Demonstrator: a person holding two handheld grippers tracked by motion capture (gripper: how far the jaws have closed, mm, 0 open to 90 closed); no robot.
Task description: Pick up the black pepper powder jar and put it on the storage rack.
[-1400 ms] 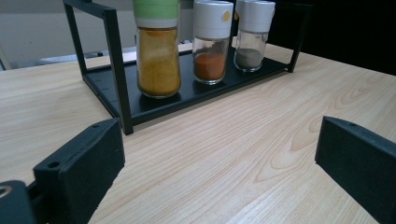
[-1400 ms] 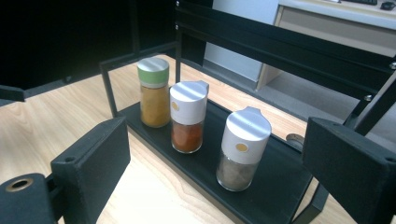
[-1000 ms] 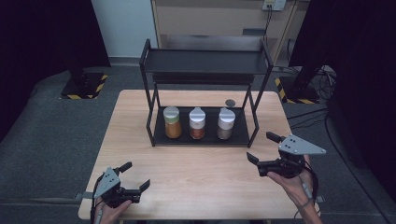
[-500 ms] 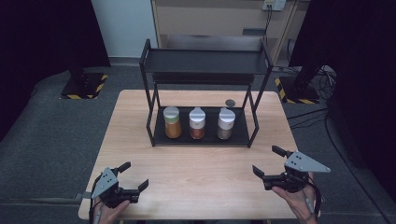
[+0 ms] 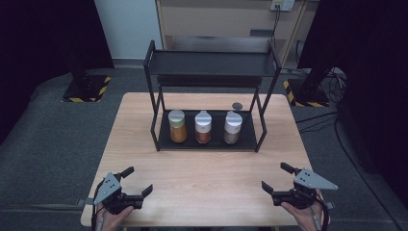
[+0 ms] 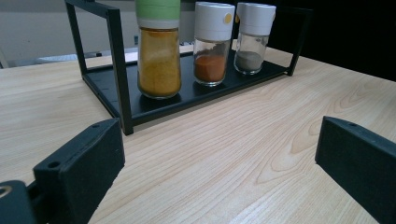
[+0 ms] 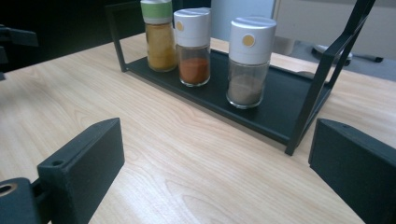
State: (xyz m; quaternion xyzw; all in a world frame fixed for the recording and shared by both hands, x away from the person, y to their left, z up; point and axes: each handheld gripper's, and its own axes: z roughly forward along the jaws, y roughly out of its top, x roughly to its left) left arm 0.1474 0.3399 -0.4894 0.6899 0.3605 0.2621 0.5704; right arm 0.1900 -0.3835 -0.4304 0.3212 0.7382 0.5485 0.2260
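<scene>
In the high view, the left gripper (image 5: 137, 180) and the right gripper (image 5: 277, 176) are held low over the near edge of the counter (image 5: 207, 168), jaws apart and empty; the right jaws have just been opening. Three spice jars are seen on the black rack (image 5: 208, 139) farther back. In the left gripper view, the green-capped jar (image 6: 159, 49) is nearest. In the right gripper view, the grey-powder jar (image 7: 247, 63) is nearest, beside the red-powder jar (image 7: 193, 46).

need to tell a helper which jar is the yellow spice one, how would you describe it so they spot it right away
Look at the black rack on the wooden table. Three jars stand on its bottom shelf. It is the left jar, the only one with a green cap and yellow powder.
</scene>
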